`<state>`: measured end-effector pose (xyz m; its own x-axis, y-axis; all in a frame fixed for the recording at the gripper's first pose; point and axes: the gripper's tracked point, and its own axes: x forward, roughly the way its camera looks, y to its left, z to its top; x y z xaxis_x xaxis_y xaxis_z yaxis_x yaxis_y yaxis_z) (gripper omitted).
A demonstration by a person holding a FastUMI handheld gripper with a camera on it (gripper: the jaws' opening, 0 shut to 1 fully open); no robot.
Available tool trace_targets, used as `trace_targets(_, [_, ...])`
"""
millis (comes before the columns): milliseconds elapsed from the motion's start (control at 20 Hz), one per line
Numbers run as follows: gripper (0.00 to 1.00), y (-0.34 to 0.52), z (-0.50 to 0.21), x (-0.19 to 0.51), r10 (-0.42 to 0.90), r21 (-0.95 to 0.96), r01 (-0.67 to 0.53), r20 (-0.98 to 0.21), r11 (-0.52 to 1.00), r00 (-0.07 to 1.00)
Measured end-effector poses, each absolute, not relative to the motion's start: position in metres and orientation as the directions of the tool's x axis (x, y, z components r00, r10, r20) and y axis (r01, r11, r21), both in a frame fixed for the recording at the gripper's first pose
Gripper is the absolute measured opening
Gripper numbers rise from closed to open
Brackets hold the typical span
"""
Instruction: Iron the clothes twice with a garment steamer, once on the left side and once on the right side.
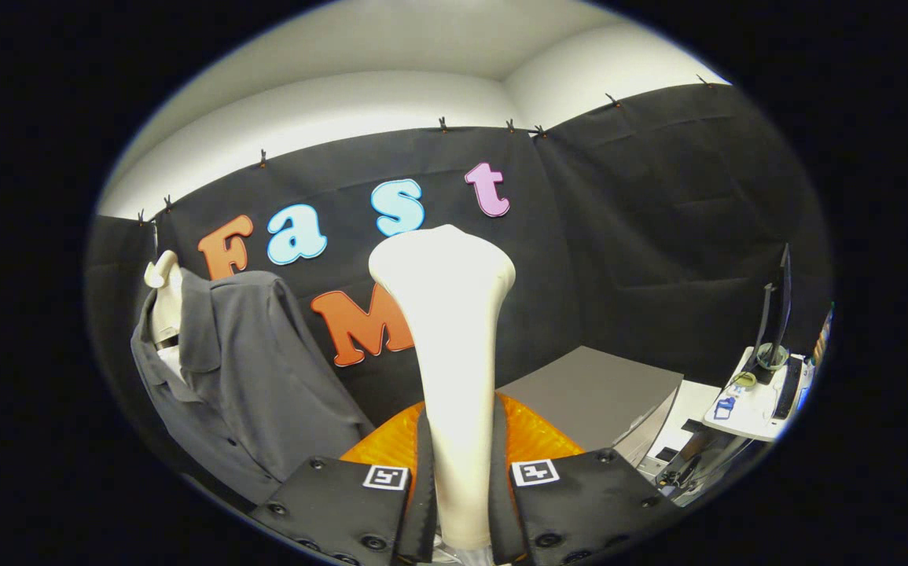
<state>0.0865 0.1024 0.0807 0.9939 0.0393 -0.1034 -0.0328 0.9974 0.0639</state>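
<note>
My gripper (460, 491) is shut on the white garment steamer (450, 346), both fingers pressing on its handle. The steamer stands upright between the fingers, and its wide head rises above them. A grey short-sleeved shirt (245, 377) hangs on a pale mannequin torso (164, 303) to the left of the fingers, against the booth wall. The steamer head is apart from the shirt, to its right.
An orange translucent object (532, 436) lies just behind the fingers. A grey box (595, 393) sits beyond them to the right. Farther right stands a white desk (752, 405) with a monitor (777, 306) and small items.
</note>
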Motion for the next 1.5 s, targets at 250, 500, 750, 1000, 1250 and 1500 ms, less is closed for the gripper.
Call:
trace_targets(250, [0.34, 0.187, 0.068, 0.068, 0.117, 0.015, -0.116, -0.104, 0.993, 0.988])
trace_targets(500, [0.34, 0.263, 0.045, 0.072, 0.190, -0.028, -0.195, -0.132, 0.980, 0.973])
trace_targets(750, [0.34, 0.301, 0.016, 0.094, 0.199, -0.069, -0.214, -0.181, 0.974, 0.963])
trace_targets(1000, [0.34, 0.316, -0.011, 0.112, 0.189, -0.087, -0.213, -0.222, 0.973, 0.956])
trace_targets(1250, [0.34, 0.311, -0.030, 0.110, 0.176, -0.109, -0.207, -0.245, 0.972, 0.954])
trace_targets(1500, [0.34, 0.307, -0.057, 0.105, 0.163, -0.131, -0.205, -0.276, 0.970, 0.947])
